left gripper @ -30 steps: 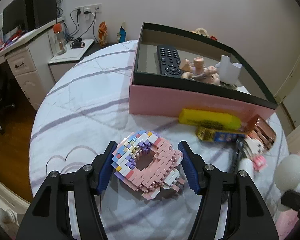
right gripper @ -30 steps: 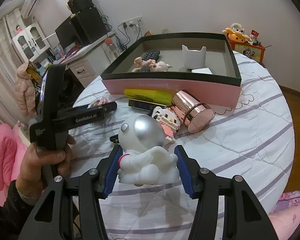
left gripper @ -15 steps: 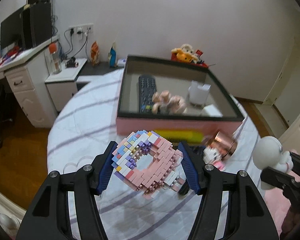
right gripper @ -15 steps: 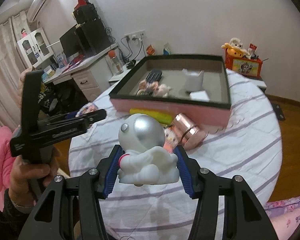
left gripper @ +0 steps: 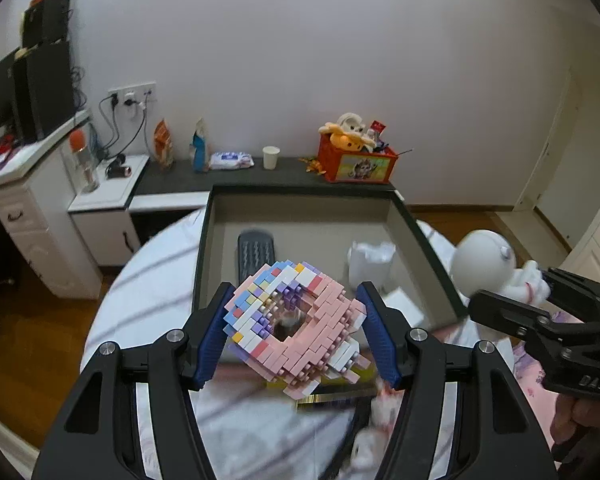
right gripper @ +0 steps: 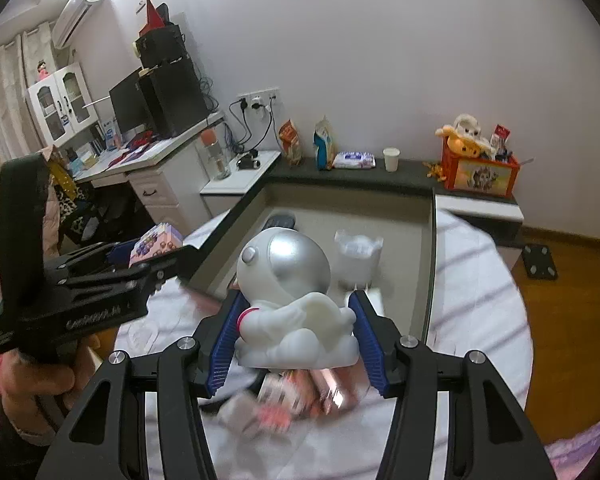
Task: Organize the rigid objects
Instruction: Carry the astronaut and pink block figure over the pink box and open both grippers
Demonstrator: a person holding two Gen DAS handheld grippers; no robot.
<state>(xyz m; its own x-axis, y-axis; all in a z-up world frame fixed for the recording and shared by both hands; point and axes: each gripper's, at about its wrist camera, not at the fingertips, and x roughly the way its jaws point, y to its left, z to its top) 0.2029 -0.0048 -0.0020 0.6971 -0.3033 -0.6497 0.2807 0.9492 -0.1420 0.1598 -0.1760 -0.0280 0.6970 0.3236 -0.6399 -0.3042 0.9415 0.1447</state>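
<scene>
My left gripper (left gripper: 296,334) is shut on a pink, white and purple brick-built ring (left gripper: 312,344) and holds it in the air over the near edge of the open pink box (left gripper: 202,248). My right gripper (right gripper: 296,338) is shut on a white astronaut figure with a silver visor (right gripper: 292,280), also raised before the box (right gripper: 430,264). The astronaut shows at the right in the left wrist view (left gripper: 486,262). The ring shows at the left in the right wrist view (right gripper: 156,244). Inside the box lie a black remote (left gripper: 256,254) and a white holder (left gripper: 370,264).
Blurred loose items lie on the striped tablecloth below the grippers: a copper cup (right gripper: 332,390) and a small pink-white toy (right gripper: 260,412). A dark ledge behind the table carries an orange toy box (left gripper: 356,160) and a paper cup (left gripper: 271,157). A desk (left gripper: 28,200) stands left.
Both grippers have risen from the table with their objects and moved toward the box. The view now looks down into the box from higher up.
</scene>
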